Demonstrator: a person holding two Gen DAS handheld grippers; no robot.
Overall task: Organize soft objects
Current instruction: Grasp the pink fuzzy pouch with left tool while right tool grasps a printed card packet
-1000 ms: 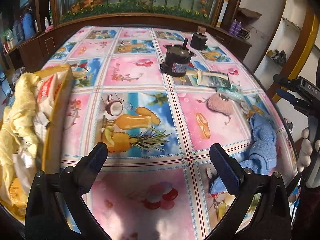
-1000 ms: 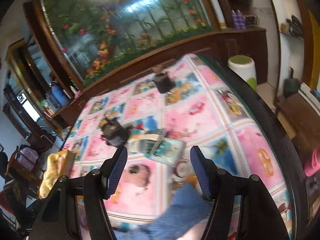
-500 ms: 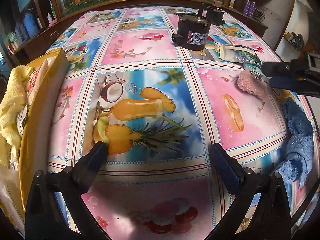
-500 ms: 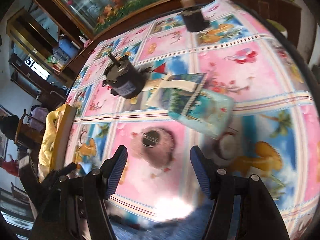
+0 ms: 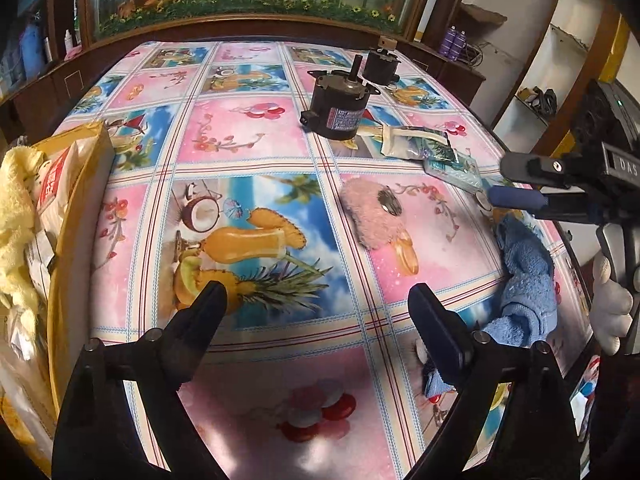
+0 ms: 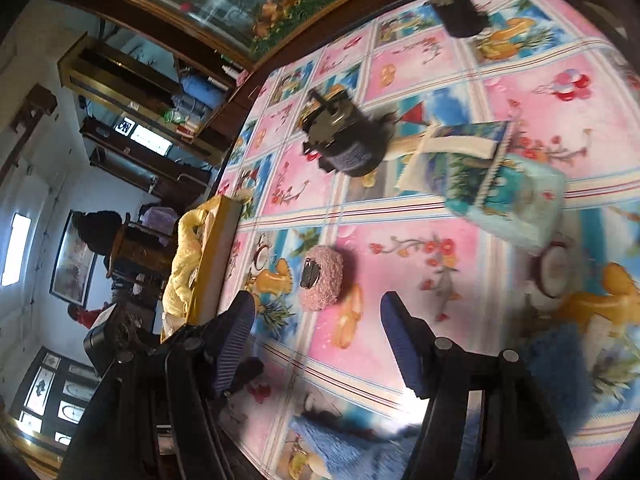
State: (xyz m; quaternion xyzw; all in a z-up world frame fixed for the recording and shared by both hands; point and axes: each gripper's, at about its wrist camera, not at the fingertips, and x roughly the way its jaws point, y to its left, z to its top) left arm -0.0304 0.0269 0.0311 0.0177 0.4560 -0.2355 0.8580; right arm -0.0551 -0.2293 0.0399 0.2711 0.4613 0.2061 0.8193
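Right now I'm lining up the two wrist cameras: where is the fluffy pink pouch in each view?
Left wrist: the pink pouch lies right of centre, beyond the open fingers.
Right wrist: the pouch is at centre-left, just ahead of the fingers.
Shared landmark: the nearer black motor, farther back on the table.

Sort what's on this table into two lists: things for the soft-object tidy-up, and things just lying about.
For the job: pink fluffy pouch, blue towel, yellow towel in the yellow bag.

Lying about: big black motor, smaller motor behind it, printed packets.
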